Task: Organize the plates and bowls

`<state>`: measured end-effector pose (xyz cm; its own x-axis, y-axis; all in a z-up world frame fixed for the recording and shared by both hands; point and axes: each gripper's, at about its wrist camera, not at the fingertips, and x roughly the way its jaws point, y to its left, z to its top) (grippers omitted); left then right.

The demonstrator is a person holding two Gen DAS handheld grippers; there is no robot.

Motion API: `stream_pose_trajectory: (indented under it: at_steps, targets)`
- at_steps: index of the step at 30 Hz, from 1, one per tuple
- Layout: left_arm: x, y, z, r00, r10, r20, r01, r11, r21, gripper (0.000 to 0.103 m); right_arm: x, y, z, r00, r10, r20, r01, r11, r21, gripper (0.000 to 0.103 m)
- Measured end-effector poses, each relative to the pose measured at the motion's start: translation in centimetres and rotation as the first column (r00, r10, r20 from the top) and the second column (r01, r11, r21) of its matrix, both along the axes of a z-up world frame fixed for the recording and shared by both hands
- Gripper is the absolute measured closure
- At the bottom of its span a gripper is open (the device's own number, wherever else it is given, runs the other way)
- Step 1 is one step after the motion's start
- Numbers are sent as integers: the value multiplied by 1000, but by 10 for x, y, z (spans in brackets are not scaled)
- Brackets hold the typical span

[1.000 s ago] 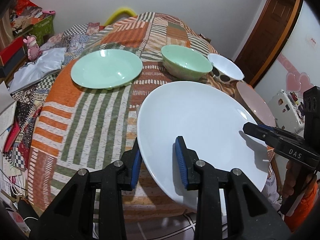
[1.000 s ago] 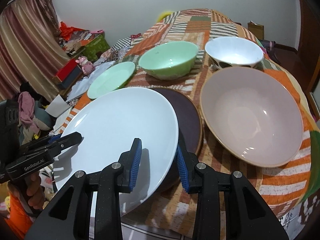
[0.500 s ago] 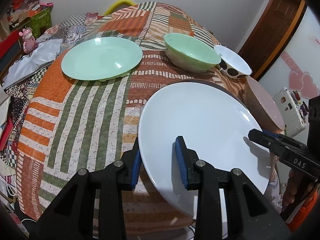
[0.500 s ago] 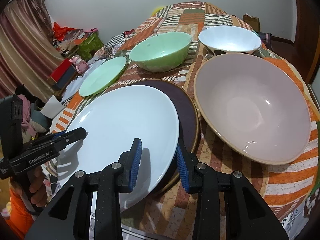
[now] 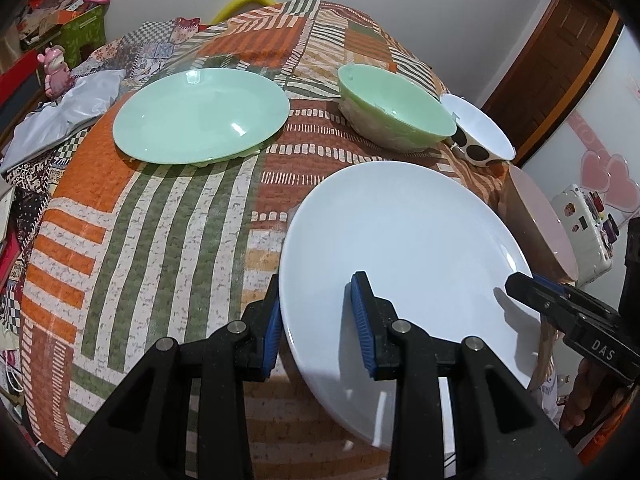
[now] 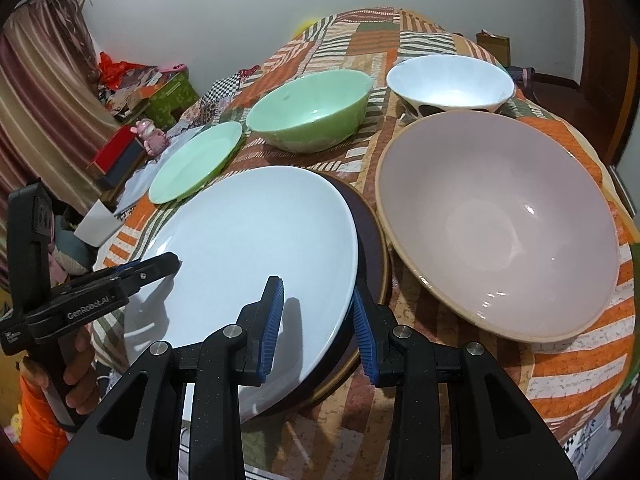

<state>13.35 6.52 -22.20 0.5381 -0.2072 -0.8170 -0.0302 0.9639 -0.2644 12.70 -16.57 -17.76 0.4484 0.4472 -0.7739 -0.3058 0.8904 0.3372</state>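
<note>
Two bits of writing can be read: "DAS" in white on the black body of the right gripper (image 5: 520,286) at the right edge of the left wrist view, and "GenRobot.AI" on the side of the left gripper (image 6: 170,262) at the left edge of the right wrist view.

The white plate (image 5: 404,236) is large, round, plain and glossy, with a shallow well and no pattern. It fills the lower centre of both views and is tilted over a dark brown plate (image 6: 370,240) with a tan rim, of which only a crescent shows to its right. Both tools are clamped on the white plate: the left gripper's blue pads pinch its near left rim, one pad above and one below, and the right gripper's pads pinch its right rim in the same way.

Every dish is empty. To the right in the right wrist view stands a wide pale pink bowl (image 6: 496,224) with a beige rim, just beside the brown plate. Above it is a white bowl (image 6: 450,82) with dark spots on its outside, and left of that a mint green bowl (image 6: 310,108). A mint green plate (image 5: 200,120) lies at the upper left of the left wrist view. All rest on a patchwork tablecloth (image 5: 140,240) of orange, green and cream stripes.
</note>
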Motion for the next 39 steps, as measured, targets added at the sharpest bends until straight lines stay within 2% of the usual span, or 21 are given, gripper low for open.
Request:
stream_pose_trajectory:
  at_steps: [4, 18, 30, 32, 36, 39]
  targets:
    - [5, -9, 1, 1000, -10, 10, 9, 999, 46, 71, -1, -4, 4, 1000, -18, 16, 18, 1000, 2, 71]
    - [-1, -9, 13, 999, -11, 42, 9, 998, 55, 71, -4, -9, 13, 998, -15, 65, 17, 999, -41, 70]
    - [-22, 24, 59, 987, 70, 147, -84, 992, 90, 70, 0, 17, 37, 991, 57, 120, -53, 998, -34, 69]
    - [-24, 32, 66, 983, 84, 164, -101, 990, 100, 67, 3, 25, 42, 988, 75, 135, -72, 997, -33, 69]
    - [-22, 49, 81, 973, 114, 201, -141, 982, 128, 52, 9, 44, 48, 982, 110, 154, -105, 994, -35, 68]
    - [-20, 62, 89, 967, 126, 221, -163, 975, 154, 46, 15, 60, 51, 978, 135, 160, -131, 991, -37, 63]
